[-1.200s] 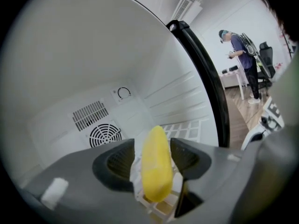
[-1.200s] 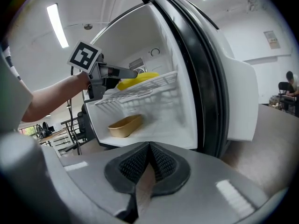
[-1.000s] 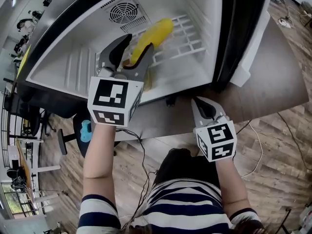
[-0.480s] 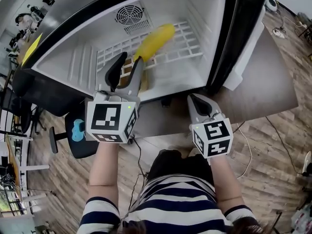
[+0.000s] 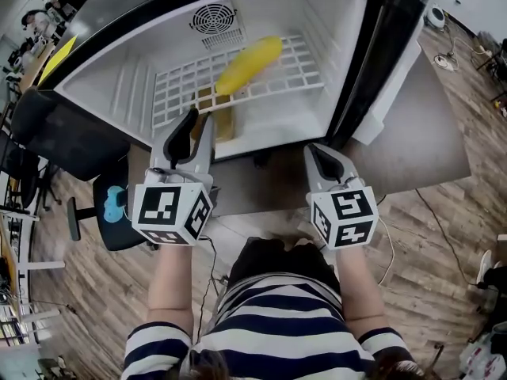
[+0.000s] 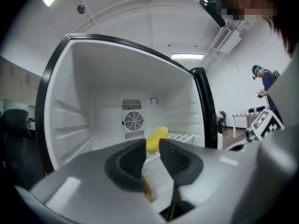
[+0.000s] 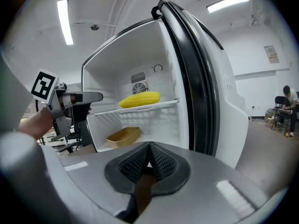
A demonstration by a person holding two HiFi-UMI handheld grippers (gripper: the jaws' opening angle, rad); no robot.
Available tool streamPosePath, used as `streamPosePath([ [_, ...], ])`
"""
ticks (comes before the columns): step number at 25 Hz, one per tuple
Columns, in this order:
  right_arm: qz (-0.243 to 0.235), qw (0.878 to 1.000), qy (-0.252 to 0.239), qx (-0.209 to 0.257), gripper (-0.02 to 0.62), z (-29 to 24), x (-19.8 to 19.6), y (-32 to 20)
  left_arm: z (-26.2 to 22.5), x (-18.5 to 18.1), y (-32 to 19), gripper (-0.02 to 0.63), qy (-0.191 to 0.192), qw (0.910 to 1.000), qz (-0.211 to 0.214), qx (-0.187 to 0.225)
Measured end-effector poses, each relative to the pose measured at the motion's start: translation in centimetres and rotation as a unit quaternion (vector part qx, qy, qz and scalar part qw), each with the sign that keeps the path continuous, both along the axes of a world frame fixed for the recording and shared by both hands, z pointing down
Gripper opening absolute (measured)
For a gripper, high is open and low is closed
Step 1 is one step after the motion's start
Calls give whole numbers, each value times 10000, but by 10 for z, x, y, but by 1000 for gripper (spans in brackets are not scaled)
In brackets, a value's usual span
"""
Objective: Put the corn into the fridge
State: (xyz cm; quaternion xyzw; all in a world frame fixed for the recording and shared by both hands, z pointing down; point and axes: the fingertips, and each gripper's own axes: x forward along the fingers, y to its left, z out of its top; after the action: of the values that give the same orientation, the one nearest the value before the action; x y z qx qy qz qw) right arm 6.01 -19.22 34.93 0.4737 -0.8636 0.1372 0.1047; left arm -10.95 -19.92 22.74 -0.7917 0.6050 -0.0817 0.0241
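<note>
The yellow corn (image 5: 248, 64) lies on the white wire shelf (image 5: 285, 74) inside the open fridge (image 5: 119, 93); it also shows in the left gripper view as the corn (image 6: 156, 138) and in the right gripper view as the corn (image 7: 139, 99). My left gripper (image 5: 196, 127) hovers in front of the fridge opening, clear of the corn, open by a narrow gap with nothing in it (image 6: 150, 146). My right gripper (image 5: 321, 155) is shut and empty in front of the fridge's lower right corner (image 7: 149, 147).
A shallow wooden tray (image 7: 123, 135) sits on the fridge floor under the shelf. The fridge door (image 5: 392, 77) stands open at the right, over a brown tabletop (image 5: 432, 133). A black chair (image 5: 63, 129) is at the left. People sit in the far background.
My left gripper has drawn back out of the fridge, away from the corn, and its jaws have narrowed. The corn stays on the shelf. The right gripper has barely moved.
</note>
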Motion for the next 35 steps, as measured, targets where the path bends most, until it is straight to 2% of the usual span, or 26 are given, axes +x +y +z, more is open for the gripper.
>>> streamPosePath([
  [7, -59, 9999, 41, 78, -8, -5, -3, 2, 32, 0, 20, 0, 440, 9986, -137, -278],
  [22, -107, 9998, 162, 74, -8, -5, 8, 10, 100, -7, 47, 0, 487, 9913, -436, -1143],
  [29, -113, 9997, 202, 84, -8, -4, 11, 15, 109, -2, 54, 0, 472, 9896, -413, -1298],
  [35, -134, 9996, 205, 114, -8, -5, 13, 16, 107, 3, 54, 0, 480, 9901, -409, -1256],
])
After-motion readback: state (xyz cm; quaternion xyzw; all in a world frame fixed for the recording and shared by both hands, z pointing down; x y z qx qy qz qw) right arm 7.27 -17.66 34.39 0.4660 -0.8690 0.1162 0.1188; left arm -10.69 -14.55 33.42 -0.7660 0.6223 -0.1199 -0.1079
